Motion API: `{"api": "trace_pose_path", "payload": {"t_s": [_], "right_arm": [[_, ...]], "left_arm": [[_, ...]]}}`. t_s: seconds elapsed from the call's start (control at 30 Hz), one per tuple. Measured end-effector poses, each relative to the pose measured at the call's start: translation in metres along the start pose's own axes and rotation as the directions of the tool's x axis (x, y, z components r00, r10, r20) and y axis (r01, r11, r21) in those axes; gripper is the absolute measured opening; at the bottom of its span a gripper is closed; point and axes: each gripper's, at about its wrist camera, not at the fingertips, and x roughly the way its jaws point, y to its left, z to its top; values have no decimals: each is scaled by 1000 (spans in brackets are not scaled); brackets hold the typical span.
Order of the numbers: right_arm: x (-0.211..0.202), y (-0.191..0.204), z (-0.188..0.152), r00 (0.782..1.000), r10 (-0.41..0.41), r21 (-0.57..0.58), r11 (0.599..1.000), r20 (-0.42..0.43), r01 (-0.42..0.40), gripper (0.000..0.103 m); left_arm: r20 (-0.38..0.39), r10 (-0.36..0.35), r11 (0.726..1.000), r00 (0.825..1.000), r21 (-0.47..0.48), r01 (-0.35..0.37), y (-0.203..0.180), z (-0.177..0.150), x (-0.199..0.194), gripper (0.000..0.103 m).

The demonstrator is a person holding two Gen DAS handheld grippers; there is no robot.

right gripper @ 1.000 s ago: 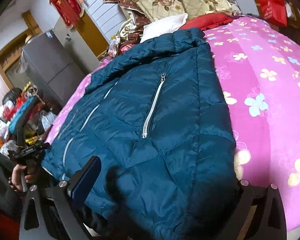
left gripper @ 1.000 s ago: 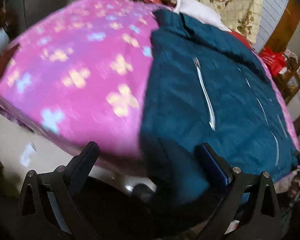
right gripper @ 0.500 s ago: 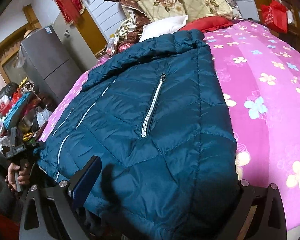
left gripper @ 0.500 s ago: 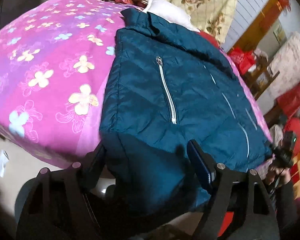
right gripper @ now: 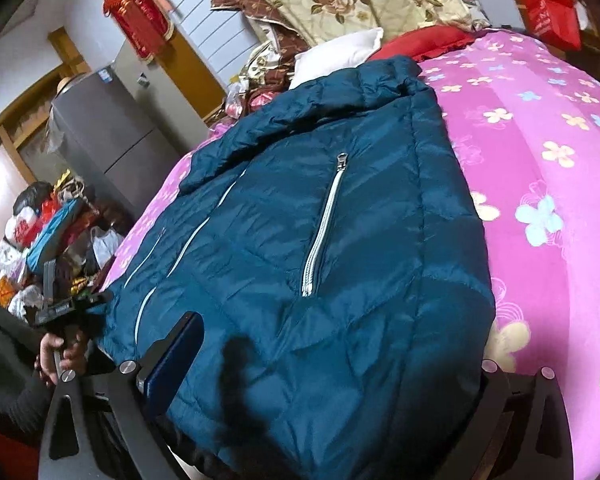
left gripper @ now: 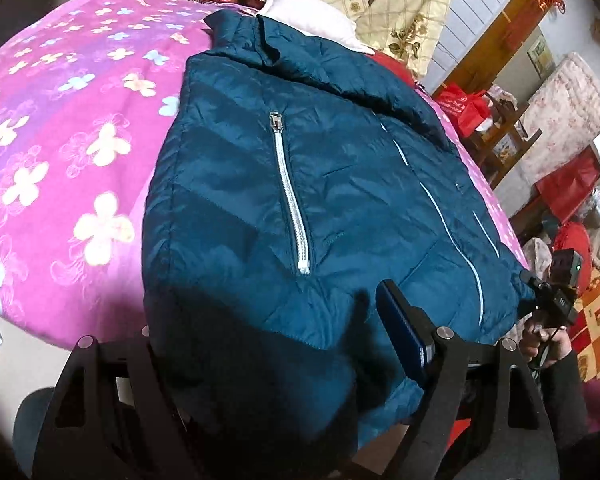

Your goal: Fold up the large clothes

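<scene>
Cluttered bedroom, bed (left gripper: 60, 128) under a pink flowered cover; teal puffer jacket (left gripper: 300, 184) spread flat along it, hem hanging over the near edge. Left gripper (left gripper: 268, 340) and right gripper (right gripper: 340, 364) each straddling a hem corner; left jaws opening slightly, fabric between, firm pinch on either side not confirmed. Best to clamp both corners fully, then lift evenly toward the collar (left gripper: 308, 60), keeping the hem straight.

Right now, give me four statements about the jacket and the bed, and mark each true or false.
1. The jacket lies on a pink floral bedspread. True.
2. The pocket zipper is undone. False: it is zipped shut along its whole length.
3. A white pillow lies beyond the jacket's collar. True.
4. The jacket is red. False: it is dark teal, with silver zippers.
</scene>
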Motion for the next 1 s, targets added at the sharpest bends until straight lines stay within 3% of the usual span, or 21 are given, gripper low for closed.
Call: {"api": "trace_pose_path", "payload": {"t_s": [0.07,0.17,0.3,0.37,0.47,0.57,0.67,0.87,1.0], "right_arm": [[-1,3,-2,1000,-8,-16,1000,-8,8,103],[-4,3,-3,999,-33,-29,999,-5,33,92],[-8,-6,-4,999,-35,16,999,11,35,79],[-8,-4,-4,999,-45,8,999,10,45,79],[-6,2,-6,997,-79,-33,996,13,79,79],[-5,5,-8,994,-101,-47,994,28,102,79],[-5,2,-8,994,-101,-31,994,45,102,79],[-6,2,-8,994,-101,-21,995,49,103,79],[-3,6,-7,995,-96,-40,994,36,98,96]], "left_arm": [[0,1,1000,1000,13,-1,1,-7,-6,81],[12,22,1000,1000,21,-22,1,-11,-9,81],[44,121,992,992,16,-122,-7,-9,-3,81],[53,209,977,976,23,-211,-16,-10,3,81],[69,359,932,931,28,-361,-31,-15,12,82],[64,442,896,895,19,-444,-37,-18,19,84],[60,470,882,880,-1,-471,-35,-18,21,86],[54,477,879,877,-7,-478,-34,-17,23,89],[54,478,878,877,-9,-478,-34,-17,22,90]]}}
